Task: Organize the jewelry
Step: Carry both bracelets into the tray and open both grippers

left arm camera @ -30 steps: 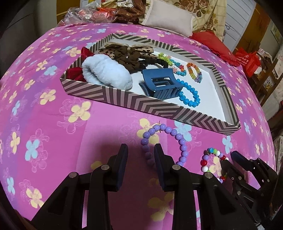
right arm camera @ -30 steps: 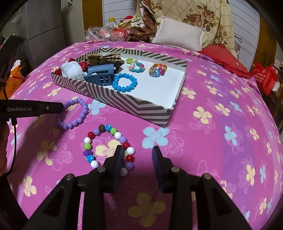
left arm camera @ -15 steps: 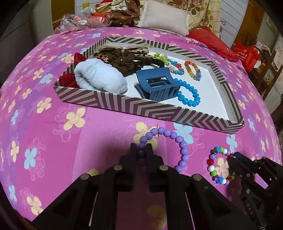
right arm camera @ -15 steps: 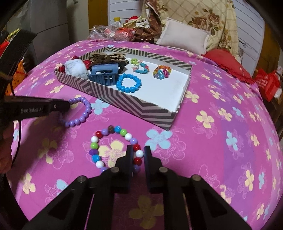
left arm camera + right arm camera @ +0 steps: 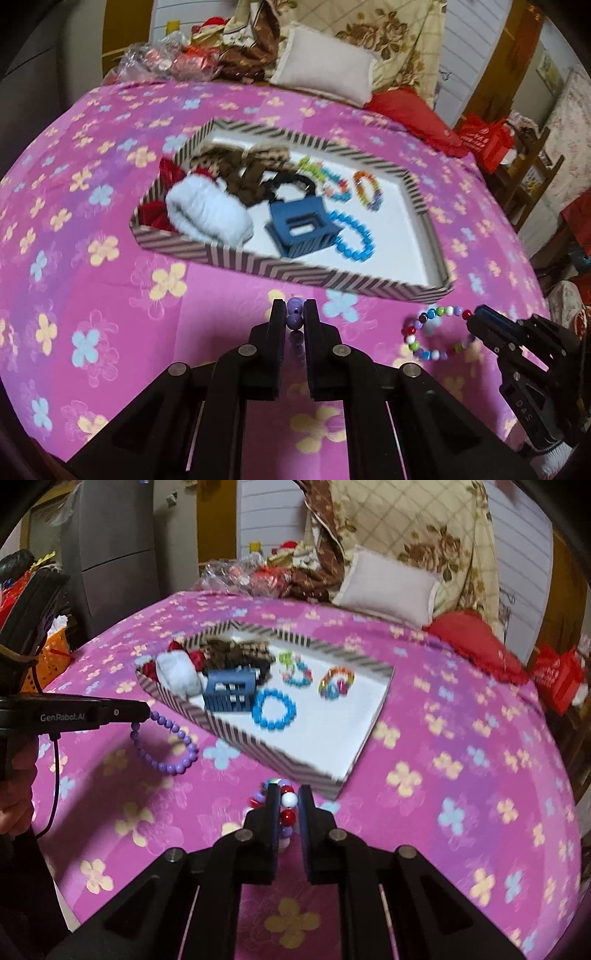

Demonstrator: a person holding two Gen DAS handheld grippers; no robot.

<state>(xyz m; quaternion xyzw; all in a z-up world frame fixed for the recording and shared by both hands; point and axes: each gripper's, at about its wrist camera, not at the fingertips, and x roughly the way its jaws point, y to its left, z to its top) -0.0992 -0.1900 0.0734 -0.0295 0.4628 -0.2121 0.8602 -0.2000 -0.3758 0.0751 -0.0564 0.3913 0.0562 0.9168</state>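
Round glossy purple beads (image 5: 294, 316) are pinched by the left claw (image 5: 294, 318), a multicoloured bead bracelet (image 5: 287, 808) by the right claw (image 5: 287, 805).

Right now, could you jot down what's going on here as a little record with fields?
surface: pink flowered bedspread
left gripper: shut on the purple bracelet, which hangs from it
right gripper: shut on the multicolored bracelet
tray: striped rim, white floor
in the tray: blue bracelet, blue hair clip, white fluffy scrunchie, two smaller bead bracelets
left to do: both held bracelets are outside the tray
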